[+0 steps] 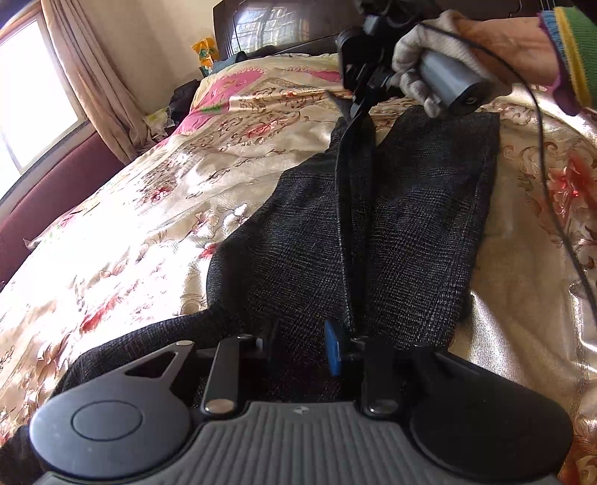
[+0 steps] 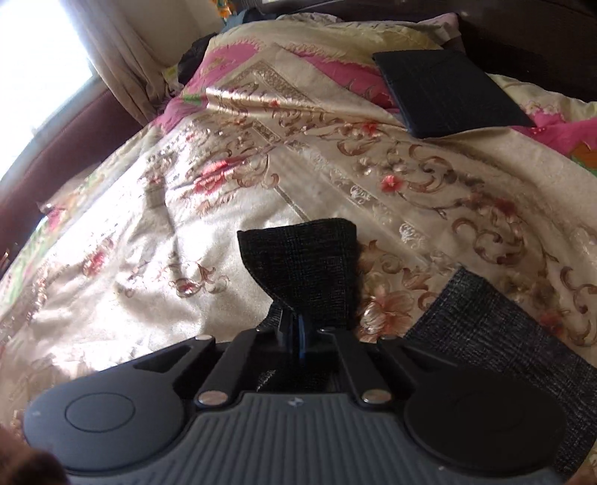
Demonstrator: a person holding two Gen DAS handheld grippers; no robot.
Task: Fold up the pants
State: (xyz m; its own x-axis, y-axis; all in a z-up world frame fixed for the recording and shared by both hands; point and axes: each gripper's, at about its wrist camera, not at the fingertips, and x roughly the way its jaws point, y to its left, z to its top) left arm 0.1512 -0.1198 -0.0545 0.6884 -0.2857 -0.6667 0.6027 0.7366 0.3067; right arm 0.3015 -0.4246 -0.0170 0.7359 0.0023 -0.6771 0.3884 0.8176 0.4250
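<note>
the left gripper (image 1: 345, 345) is clamped on a fold of the dark pants (image 1: 418, 231), which lie along the floral quilt (image 1: 149, 209), and only its view shows the far end, where the right gripper (image 1: 360, 106) in a gloved hand (image 1: 418, 71) pinches the cloth up off the quilt. the right view instead shows that gripper closed on a bunched leg end (image 2: 309, 261), and beyond it a folded dark cloth (image 2: 447, 89) near the quilt's far edge.

We found a home bedroom: a bed under a floral bedspread (image 2: 231, 209), dark headboard (image 1: 283, 26), curtained window (image 1: 33, 85).
</note>
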